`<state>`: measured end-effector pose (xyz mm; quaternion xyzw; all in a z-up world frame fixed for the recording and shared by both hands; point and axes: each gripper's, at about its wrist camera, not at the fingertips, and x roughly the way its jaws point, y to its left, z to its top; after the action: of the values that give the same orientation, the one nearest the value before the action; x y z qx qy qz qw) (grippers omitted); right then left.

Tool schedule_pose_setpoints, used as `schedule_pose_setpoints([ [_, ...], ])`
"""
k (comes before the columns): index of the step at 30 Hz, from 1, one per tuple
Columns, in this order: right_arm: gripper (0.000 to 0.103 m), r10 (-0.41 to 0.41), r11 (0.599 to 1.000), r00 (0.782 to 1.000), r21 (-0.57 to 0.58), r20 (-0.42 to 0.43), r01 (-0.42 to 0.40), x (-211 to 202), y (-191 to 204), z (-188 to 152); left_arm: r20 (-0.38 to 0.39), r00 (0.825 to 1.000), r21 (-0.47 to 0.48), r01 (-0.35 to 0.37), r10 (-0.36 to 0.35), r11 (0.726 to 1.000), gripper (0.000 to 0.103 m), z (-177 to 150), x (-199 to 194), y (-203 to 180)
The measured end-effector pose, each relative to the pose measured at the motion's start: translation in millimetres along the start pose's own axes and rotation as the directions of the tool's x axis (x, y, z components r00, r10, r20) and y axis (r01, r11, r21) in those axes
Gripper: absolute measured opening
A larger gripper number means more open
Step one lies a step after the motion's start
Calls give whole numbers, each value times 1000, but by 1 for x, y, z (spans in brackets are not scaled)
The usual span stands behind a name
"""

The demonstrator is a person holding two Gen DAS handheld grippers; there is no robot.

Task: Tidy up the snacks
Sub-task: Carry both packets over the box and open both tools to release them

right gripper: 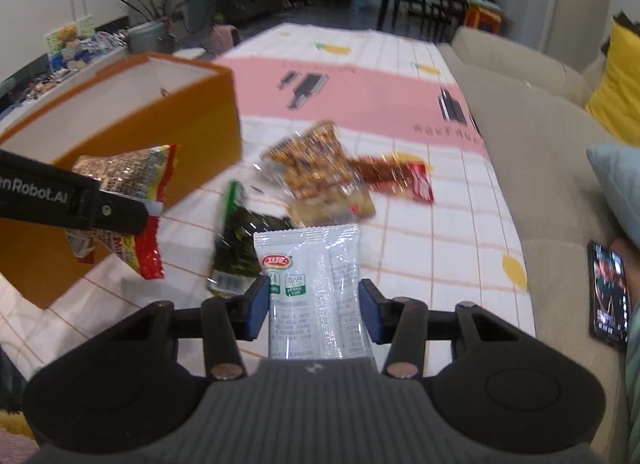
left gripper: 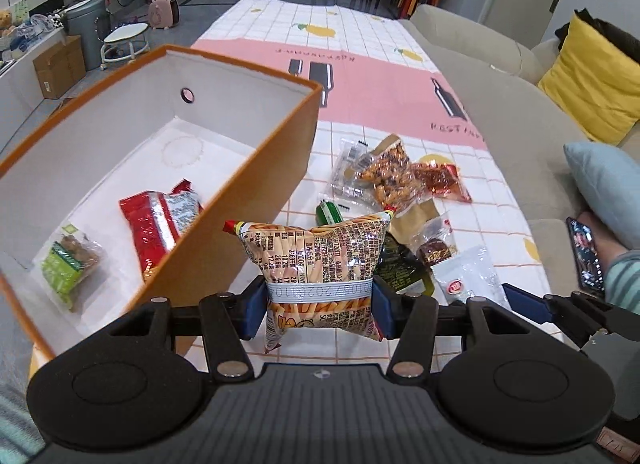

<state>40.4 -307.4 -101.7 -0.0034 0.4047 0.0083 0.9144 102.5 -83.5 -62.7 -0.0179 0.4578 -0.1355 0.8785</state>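
Observation:
My left gripper [left gripper: 318, 306] is shut on a puffy stick-snack bag [left gripper: 320, 260], held above the tablecloth just right of the orange box [left gripper: 244, 188]. Inside the box lie a red packet [left gripper: 158, 220] and a green cookie packet [left gripper: 72, 264]. My right gripper [right gripper: 314, 310] is shut on a white sachet [right gripper: 316, 288] with a red logo. In the right wrist view the left gripper [right gripper: 120, 210] shows at the left with the stick-snack bag [right gripper: 132, 180] against the orange box [right gripper: 200, 132]. A pile of loose snacks [left gripper: 396, 180] lies on the cloth ahead.
The pink-and-white checked tablecloth [left gripper: 360, 96] runs far ahead. A beige sofa [left gripper: 500, 104] with a yellow cushion [left gripper: 592, 76] and a blue cushion [left gripper: 608, 188] borders the right. A person's hand holds a phone [left gripper: 586, 256] at the right edge. A dark green packet [right gripper: 236, 252] lies near the sachet.

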Motion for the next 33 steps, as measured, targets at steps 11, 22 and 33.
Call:
schedule_pose_setpoints([
  [11,45,86,996,989,-39,121,-82,-44,29,27,71,997,-39,-20,23,999,60,14,-47,24],
  [22,45,227,971,950,-125,213,-204,-59,70,90,110,991,-49,-68,73,996,60,48,-72,64],
  [33,45,339,935,924,-169,177,-311,-19,124,163,-5,991,-101,-130,130,986,61,84,-40,124],
])
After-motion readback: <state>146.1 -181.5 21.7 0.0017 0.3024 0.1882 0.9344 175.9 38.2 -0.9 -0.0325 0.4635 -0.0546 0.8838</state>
